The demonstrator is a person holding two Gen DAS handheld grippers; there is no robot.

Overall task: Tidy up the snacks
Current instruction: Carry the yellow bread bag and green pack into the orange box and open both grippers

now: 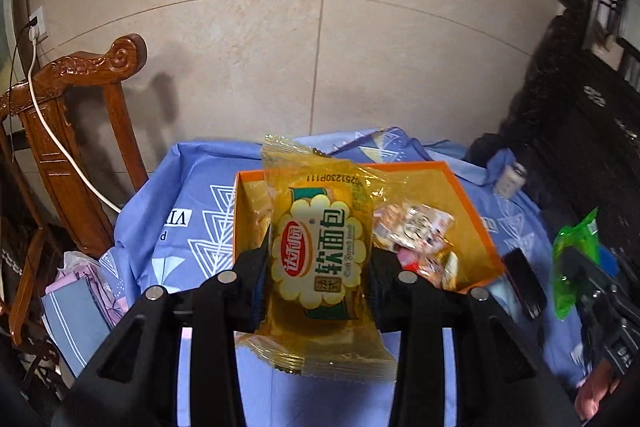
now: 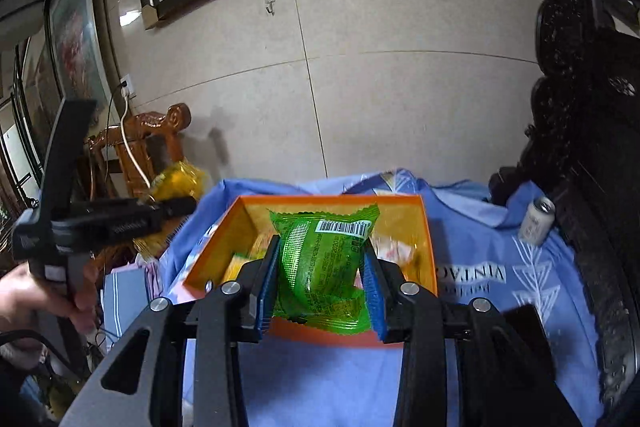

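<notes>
Yellow bread pack (image 1: 320, 259) sits clamped upright in your left gripper (image 1: 318, 281), orange box (image 1: 476, 223) just ahead and below. Your right gripper (image 2: 320, 281) pinches the green pack (image 2: 320, 267), long axis pointing away, nearer the box, over its near wall.

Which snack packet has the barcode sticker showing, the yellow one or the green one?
The shiny green plastic packet, gripped by the right gripper. The yellow bread packet in the left gripper shows a flower-shaped label instead.
</notes>
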